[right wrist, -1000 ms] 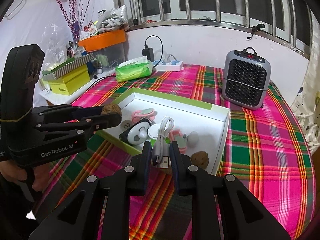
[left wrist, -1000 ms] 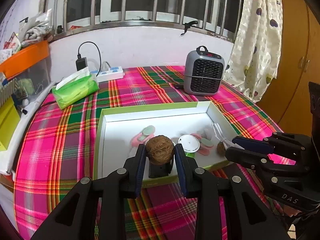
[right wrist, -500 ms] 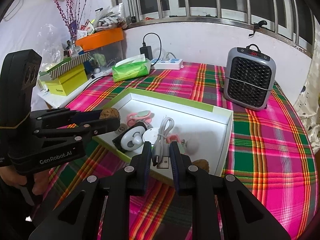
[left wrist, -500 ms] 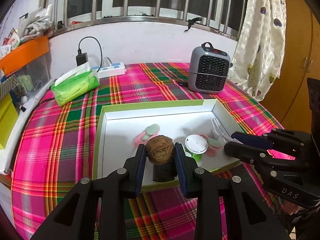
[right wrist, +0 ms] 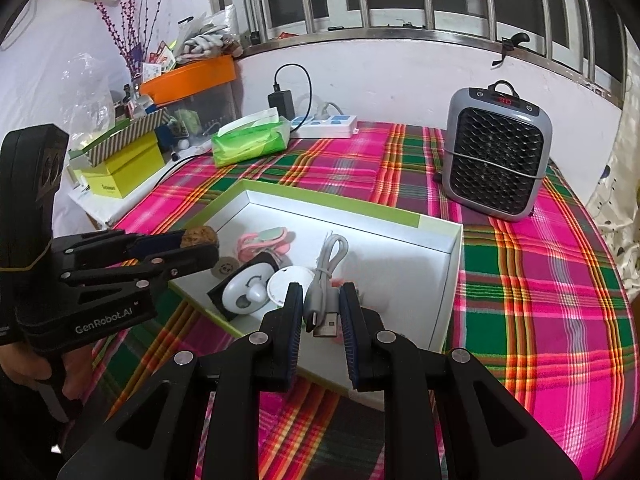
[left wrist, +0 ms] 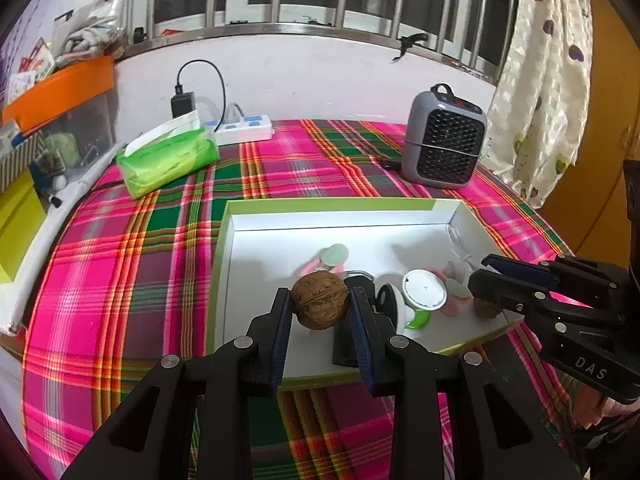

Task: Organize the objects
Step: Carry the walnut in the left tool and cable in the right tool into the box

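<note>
Only the right wrist view shows the yellow box (right wrist: 120, 174) far left. Left claw (left wrist: 319, 307) grips a walnut (left wrist: 319, 305); right claw (right wrist: 320, 312) pinches a cable (right wrist: 325, 280) over the tray (right wrist: 450, 280).

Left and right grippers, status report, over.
Left gripper shut on walnut, above white box. Right gripper shut on coiled USB cable, over box's near edge. Box already cluttered; second walnut inside.

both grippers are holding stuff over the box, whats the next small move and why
Probably lower the left gripper and release the walnut onto bare floor of the white box: it is clamped above the box, while the right gripper grips the grey cable nearby.
</note>
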Tool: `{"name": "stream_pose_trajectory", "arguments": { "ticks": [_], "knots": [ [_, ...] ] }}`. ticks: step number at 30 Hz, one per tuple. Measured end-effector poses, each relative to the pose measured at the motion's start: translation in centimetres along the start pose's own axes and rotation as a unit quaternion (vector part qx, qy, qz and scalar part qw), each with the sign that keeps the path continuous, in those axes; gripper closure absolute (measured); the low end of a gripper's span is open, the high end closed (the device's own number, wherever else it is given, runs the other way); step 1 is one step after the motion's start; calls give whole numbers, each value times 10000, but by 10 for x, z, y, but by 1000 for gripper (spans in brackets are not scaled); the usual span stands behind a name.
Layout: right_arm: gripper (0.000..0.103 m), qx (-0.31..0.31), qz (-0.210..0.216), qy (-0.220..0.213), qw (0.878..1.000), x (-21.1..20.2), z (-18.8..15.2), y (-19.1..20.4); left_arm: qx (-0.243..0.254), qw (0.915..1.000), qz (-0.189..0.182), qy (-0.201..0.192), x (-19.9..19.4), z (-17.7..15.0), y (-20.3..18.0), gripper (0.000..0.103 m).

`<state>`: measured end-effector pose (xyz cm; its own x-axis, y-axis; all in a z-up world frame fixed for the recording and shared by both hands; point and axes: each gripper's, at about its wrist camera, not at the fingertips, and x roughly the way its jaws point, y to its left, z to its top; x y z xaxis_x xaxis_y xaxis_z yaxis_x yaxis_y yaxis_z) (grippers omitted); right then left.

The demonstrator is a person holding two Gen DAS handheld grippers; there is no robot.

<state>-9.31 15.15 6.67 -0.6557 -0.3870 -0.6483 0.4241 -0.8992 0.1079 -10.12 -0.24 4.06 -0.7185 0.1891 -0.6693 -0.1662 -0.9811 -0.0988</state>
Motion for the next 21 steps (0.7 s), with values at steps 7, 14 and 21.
{"name": "stream_pose_trajectory", "arguments": {
  "ticks": [7, 14, 21],
  "knots": [
    [83, 56, -6, 48, 10000, 6, 0, -4, -40, 10000, 18, 52, 4, -1, 3, 76],
    [83, 102, 1, 76, 9999, 10, 2, -9, -131, 9998, 111, 87, 8, -1, 8, 76],
    [83, 142, 36, 167, 9998, 18, 7, -13, -126, 9998, 126, 124, 12, 0, 7, 76]
  ]
}}
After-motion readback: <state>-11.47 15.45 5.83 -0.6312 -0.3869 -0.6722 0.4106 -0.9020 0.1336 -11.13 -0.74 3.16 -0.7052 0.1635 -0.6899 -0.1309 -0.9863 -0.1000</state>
